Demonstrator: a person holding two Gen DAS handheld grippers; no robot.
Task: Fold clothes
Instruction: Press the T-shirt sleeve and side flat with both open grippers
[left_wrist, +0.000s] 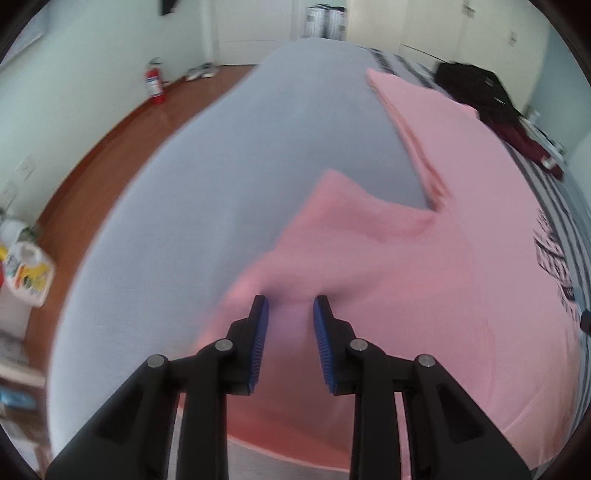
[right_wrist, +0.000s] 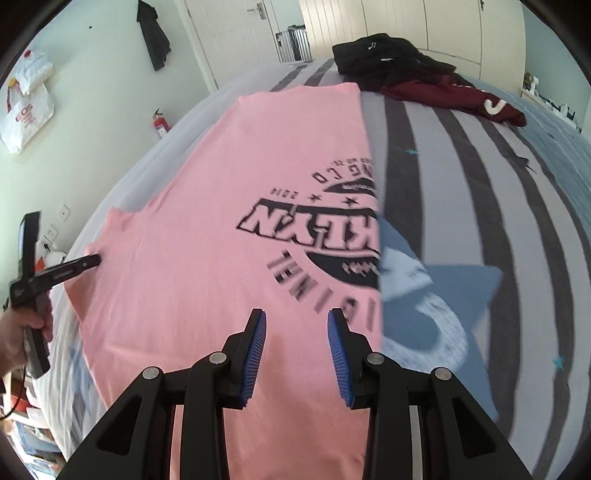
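A pink T-shirt (right_wrist: 221, 184) with a black print lies on the bed; its right side ends in a straight folded edge that cuts through the print. In the left wrist view the pink T-shirt (left_wrist: 406, 277) has its sleeve area bunched and raised at my left gripper (left_wrist: 291, 304), which is shut on that fabric. The right wrist view shows the left gripper (right_wrist: 95, 260) at the sleeve's corner, held by a hand (right_wrist: 14, 332). My right gripper (right_wrist: 297, 317) hovers open over the shirt's near part, with nothing between its fingers.
The bed has a plain grey sheet (left_wrist: 221, 166) on the left and a striped cover (right_wrist: 461, 166) with a blue star patch on the right. A black and maroon clothes pile (right_wrist: 406, 70) sits at the far end. A fire extinguisher (left_wrist: 154, 83) stands on the wooden floor.
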